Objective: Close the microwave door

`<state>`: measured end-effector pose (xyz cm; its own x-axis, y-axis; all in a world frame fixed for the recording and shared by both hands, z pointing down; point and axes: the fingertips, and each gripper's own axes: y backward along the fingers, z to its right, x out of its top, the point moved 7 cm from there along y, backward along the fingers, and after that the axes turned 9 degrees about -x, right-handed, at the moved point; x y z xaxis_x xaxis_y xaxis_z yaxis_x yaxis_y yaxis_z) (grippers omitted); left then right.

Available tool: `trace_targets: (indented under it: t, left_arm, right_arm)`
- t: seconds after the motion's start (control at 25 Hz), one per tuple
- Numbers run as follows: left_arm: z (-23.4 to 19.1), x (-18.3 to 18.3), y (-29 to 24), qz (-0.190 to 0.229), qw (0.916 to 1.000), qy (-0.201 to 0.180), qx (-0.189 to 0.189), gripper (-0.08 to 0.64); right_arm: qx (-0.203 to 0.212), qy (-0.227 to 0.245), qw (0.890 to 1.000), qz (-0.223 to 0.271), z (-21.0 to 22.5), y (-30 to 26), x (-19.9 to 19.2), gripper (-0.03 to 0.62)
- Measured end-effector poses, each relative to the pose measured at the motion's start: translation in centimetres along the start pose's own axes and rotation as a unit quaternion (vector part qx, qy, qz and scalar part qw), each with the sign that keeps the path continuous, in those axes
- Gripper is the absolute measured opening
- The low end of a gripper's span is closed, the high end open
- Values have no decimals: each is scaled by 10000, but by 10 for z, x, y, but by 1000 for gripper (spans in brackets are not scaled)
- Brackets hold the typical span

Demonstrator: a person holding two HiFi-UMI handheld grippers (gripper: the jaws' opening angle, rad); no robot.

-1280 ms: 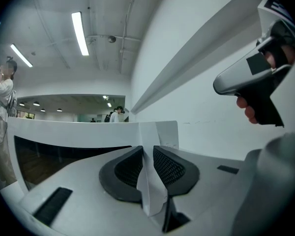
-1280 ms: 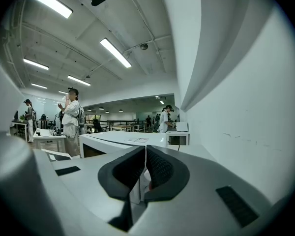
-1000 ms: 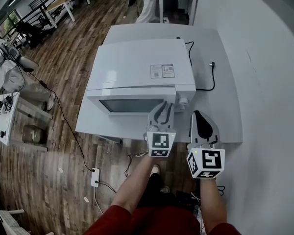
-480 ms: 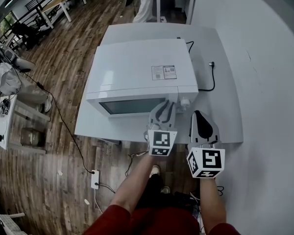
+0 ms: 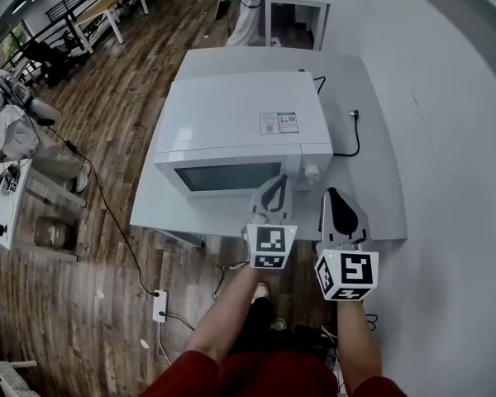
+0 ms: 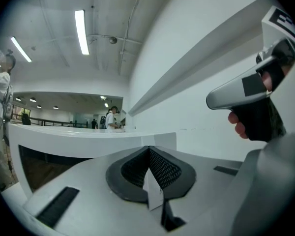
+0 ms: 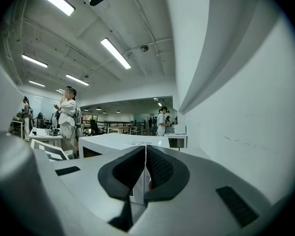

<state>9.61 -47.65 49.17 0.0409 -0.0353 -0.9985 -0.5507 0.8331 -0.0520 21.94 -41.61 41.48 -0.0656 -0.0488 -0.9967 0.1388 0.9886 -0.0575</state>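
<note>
1. The microwave (image 5: pixel 240 122) is seen at the centre of the head view on a white table (image 5: pixel 372 197), its door (image 5: pixel 227 177) lying flush.
2. The left gripper (image 5: pixel 275 184) is held just below the door's right end, jaws pressed together on nothing.
3. The right gripper (image 5: pixel 332 195), beside it, is likewise closed and empty.

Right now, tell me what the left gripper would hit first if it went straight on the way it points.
The left gripper, jaws shut and empty, would probably meet the microwave first, on its front face near the right end. The gap between them is hard to judge.
</note>
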Motion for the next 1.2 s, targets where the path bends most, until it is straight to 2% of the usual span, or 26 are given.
trace_targets:
  t: [0.12,0.36,0.6,0.84,1.2]
  left_arm:
    - [5,13,22,47,9999,24,103,26]
    - [23,47,77,99,9992,-186,333,26]
    - [41,80,143,221,9978,-144,608,26]
    - [53,103,198,368,9966,-160,713,26]
    - [28,139,254,505,9941,-258,922,26]
  right_arm:
    - [25,-9,9999,100,-3,15,6,28]
    - [151,-78,9992,355,-12,54,24,28]
    - [400,-172,9967,686,-25,98,45,28]
    - [647,-220,9940,850,-47,130,64,28]
    - [848,-212,9909,1019,-91,140,91,28]
